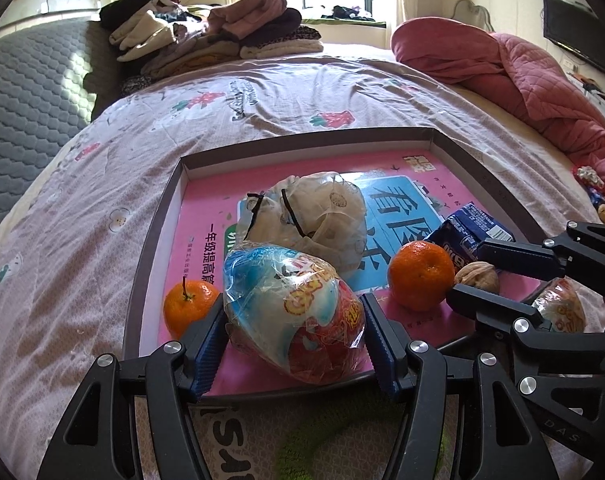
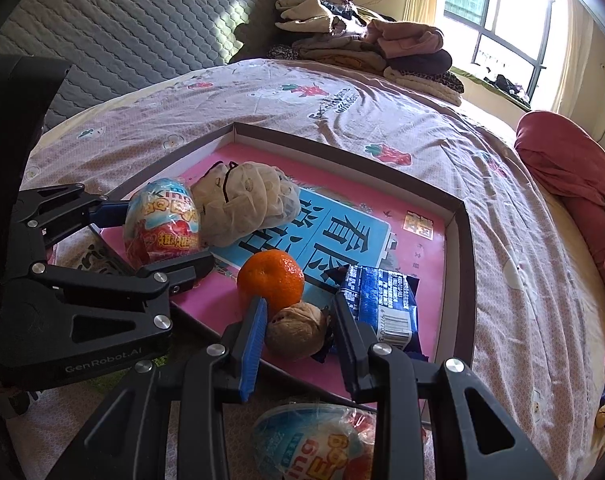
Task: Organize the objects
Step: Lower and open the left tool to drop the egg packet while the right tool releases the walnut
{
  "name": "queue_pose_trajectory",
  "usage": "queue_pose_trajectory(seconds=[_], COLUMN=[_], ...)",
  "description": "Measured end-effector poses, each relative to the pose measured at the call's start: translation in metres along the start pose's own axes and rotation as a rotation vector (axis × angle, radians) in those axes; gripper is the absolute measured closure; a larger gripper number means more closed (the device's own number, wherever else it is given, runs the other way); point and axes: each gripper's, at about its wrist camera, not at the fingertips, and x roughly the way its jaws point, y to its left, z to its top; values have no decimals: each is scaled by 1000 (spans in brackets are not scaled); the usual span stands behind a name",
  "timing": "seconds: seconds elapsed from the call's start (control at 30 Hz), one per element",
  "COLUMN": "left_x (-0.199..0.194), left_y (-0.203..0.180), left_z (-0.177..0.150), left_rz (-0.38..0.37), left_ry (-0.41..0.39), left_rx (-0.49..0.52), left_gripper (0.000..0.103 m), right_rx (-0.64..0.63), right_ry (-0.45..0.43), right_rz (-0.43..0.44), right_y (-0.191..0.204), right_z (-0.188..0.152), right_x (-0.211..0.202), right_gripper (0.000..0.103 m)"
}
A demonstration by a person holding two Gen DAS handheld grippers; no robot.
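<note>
At the near edge of the tray [image 1: 158,216] on the bed, the left tongs [image 1: 294,320] clamp a wrapped toy egg [image 1: 294,312] and the right tongs [image 2: 298,328] a walnut [image 2: 296,330], and I think the slippery wrapper or round shell could slide out and roll away.

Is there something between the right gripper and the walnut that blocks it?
No. The walnut already sits between the fingers of the right gripper, which is closed on it. The mandarin lies just behind the walnut and the blue packet beside it, in the tray, but neither is in between.
</note>
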Motion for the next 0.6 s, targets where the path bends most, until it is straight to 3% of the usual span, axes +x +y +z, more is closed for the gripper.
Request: queue_pose_trajectory(seconds=[0.6], left_x=[-15], left_y=[0], left_z=[5], left_rz=[4], left_ry=[-1], left_rx=[-2], left_gripper=[34], right_rx=[43], right_ry=[-25], right_rz=[9], right_y=[-9], right_z=[6], right_x=[-19], right_gripper=[69])
